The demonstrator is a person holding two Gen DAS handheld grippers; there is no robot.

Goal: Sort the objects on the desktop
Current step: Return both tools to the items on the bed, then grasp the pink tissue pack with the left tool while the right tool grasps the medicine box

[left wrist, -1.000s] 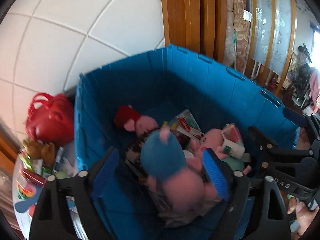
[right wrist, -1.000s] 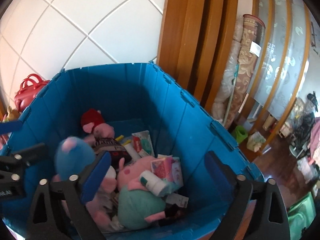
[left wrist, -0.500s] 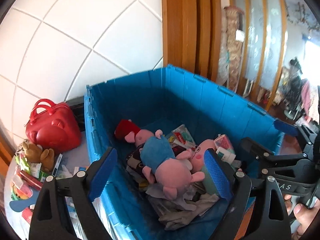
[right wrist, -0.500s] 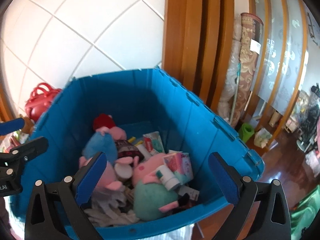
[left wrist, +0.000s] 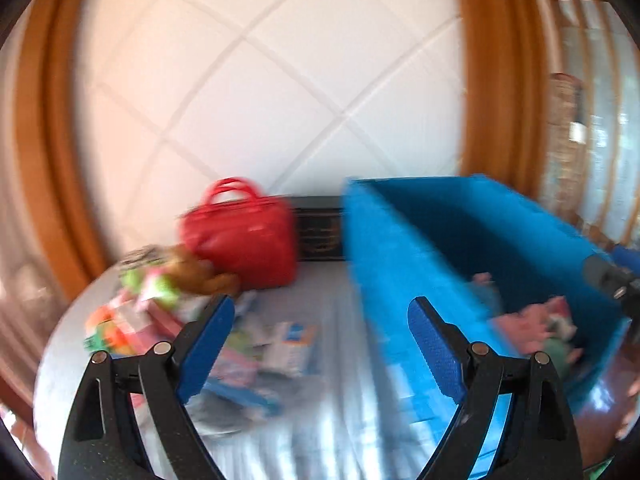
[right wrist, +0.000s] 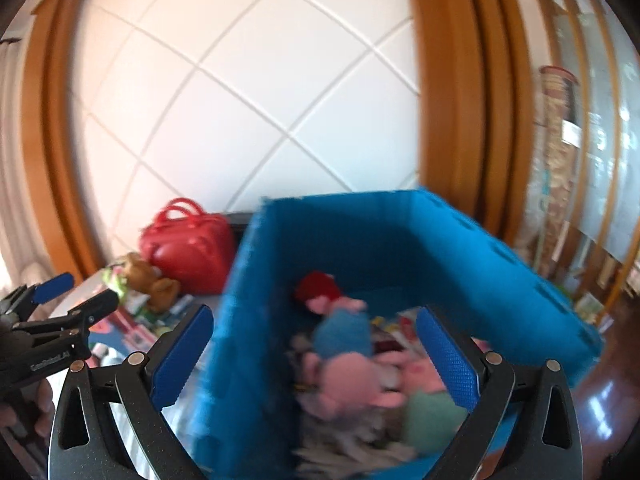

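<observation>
A blue storage bin (right wrist: 500, 256) holds several plush toys, among them a pink pig in a blue top (right wrist: 344, 336), plus small boxes. It also shows in the left wrist view (left wrist: 400, 248) at right. My left gripper (left wrist: 320, 340) is open and empty above the white table (left wrist: 332, 432), left of the bin. Loose packets and cards (left wrist: 288, 344) lie on the table under it. My right gripper (right wrist: 316, 352) is open and empty over the bin's near left corner. Both views are motion-blurred.
A red handbag (left wrist: 244, 236) stands at the back of the table against the tiled wall, with a brown plush bear (left wrist: 196, 272) beside it. A pile of colourful packets (left wrist: 120, 320) lies at the table's left. Wooden door frames stand behind.
The blue-topped pig plush dropped from my left gripper into the bin. Both grippers have pulled back and swung left, the left one out over the table.
</observation>
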